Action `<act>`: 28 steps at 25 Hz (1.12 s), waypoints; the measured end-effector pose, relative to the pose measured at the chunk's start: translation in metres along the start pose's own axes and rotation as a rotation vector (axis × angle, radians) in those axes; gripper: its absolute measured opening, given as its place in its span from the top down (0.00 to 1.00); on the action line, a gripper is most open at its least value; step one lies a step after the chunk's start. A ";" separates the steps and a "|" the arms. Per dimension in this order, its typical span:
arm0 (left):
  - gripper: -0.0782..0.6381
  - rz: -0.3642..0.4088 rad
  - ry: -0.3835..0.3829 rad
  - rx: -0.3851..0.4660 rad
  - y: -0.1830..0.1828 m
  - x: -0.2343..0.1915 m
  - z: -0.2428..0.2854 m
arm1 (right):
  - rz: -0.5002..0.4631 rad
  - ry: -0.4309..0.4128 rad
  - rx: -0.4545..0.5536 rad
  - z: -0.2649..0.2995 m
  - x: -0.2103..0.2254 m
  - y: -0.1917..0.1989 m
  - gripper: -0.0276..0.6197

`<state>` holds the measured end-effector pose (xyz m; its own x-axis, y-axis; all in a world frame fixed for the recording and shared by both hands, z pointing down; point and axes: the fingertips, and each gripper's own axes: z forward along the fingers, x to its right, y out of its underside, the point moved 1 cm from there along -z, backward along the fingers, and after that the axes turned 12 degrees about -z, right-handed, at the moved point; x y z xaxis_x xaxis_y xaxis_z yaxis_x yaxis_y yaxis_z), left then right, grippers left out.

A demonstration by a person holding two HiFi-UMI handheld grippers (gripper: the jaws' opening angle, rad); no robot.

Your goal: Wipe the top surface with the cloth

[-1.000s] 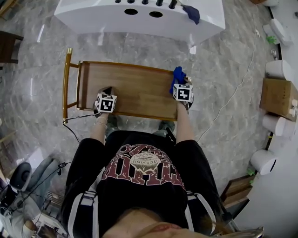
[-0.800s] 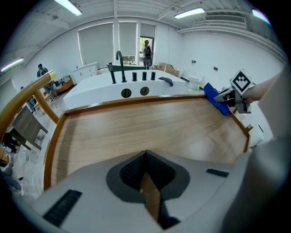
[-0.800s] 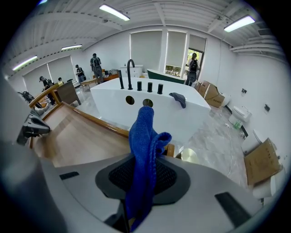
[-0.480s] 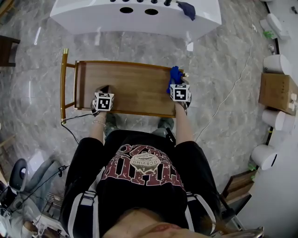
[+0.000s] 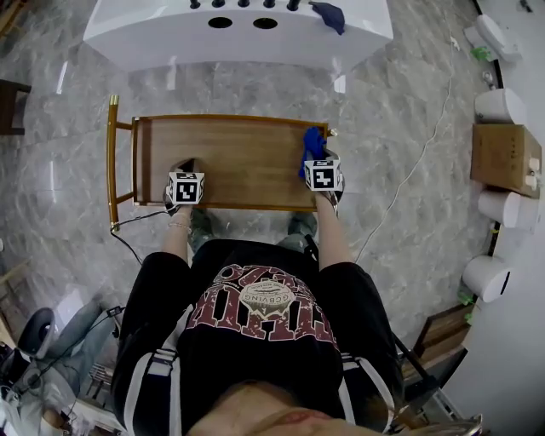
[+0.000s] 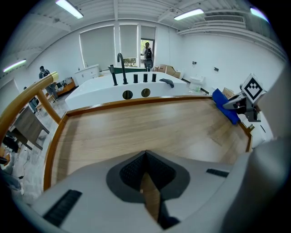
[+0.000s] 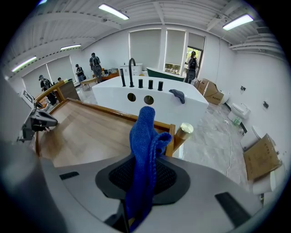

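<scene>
Grey marble floor (image 5: 409,170) surrounds a wooden tabletop (image 5: 247,162) with a raised rim and a brass rail (image 5: 111,162) at one end. Beyond the tips of both pairs of jaws stands a white bathtub (image 5: 238,38) with black fittings, and a dark cloth piece (image 5: 328,13) lies on its ledge.

The right gripper (image 7: 142,160) has its jaws closed on the blue cloth (image 7: 144,145). The cloth rises from between them and folds over just ahead of the tips. Past it are the tabletop's rim and a brass knob (image 7: 184,130). Seen from the left gripper view, the cloth's free end appears to rest on the wood at that corner.

The left gripper (image 6: 145,154) has its jaws together with nothing between them. Bare wood stretches ahead of its tips, and the brass rail runs off to their left. The two grippers sit well apart along the near edge of the tabletop.
</scene>
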<state>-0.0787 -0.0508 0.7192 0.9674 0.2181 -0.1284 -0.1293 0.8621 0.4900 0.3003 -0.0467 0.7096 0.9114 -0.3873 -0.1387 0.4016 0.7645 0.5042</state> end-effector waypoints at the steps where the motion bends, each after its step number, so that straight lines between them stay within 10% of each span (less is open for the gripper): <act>1: 0.82 -0.003 -0.001 0.001 0.000 0.000 0.000 | -0.002 -0.001 -0.003 -0.002 -0.001 0.001 0.82; 15: 0.82 0.002 -0.004 -0.002 0.003 0.000 -0.003 | 0.102 0.021 0.022 -0.019 0.000 0.005 0.82; 28: 0.82 0.003 -0.005 -0.001 0.001 0.001 -0.002 | -0.030 0.068 -0.114 -0.020 -0.001 0.014 0.82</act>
<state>-0.0780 -0.0487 0.7179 0.9681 0.2184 -0.1228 -0.1322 0.8618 0.4897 0.3071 -0.0249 0.6998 0.9011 -0.3785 -0.2117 0.4332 0.8080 0.3993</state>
